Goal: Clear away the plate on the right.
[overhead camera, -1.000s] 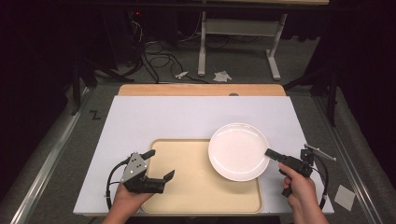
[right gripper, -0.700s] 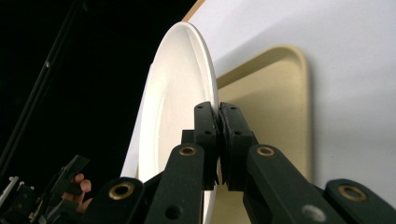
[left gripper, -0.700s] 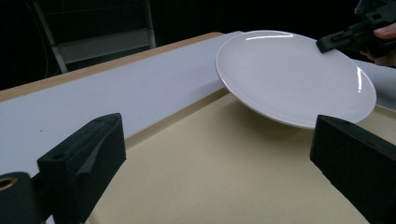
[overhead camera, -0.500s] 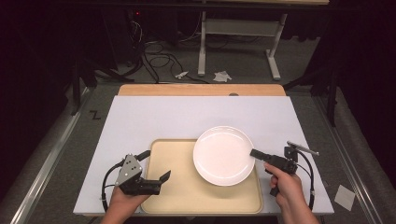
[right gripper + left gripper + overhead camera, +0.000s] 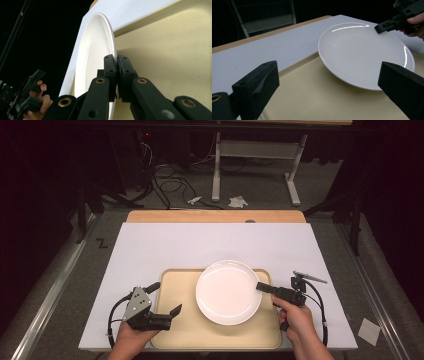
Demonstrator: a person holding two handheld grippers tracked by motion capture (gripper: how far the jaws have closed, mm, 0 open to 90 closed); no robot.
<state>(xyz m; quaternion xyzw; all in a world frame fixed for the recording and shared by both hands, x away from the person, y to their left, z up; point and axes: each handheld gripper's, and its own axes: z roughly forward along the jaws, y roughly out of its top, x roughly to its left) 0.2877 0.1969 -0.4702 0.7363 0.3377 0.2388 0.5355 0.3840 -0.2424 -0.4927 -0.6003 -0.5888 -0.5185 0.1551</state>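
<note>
Two hand-held grippers are seen at the near edge of the table [image 5: 150, 245], which is covered by a white sheet. The right gripper [image 5: 260, 286] is clamped on the right rim of a white plate [image 5: 227, 291]; in the right gripper view its two jaws are seen pressed together with the thin plate edge [image 5: 111, 45] pinched between the pads. The plate is held over a beige tray [image 5: 180, 290], which lies on the white sheet near the person's side. In the high view the plate is seen mostly above the right half of the tray, with its far rim reaching past the tray's far edge. In the left gripper view the plate [image 5: 364, 55] is seen tilted, with its far side raised and its near side low over the tray surface [image 5: 312, 95]; whether the near rim touches the tray cannot be told.

The left gripper [image 5: 170, 312] is held at the near left corner of the tray, pointed toward the plate. Its jaws are spread wide apart and nothing is held between them. The plate is seen well apart from these jaws.

The right gripper [image 5: 379, 28] is also seen in the left gripper view, gripping the far right rim of the plate.
</note>
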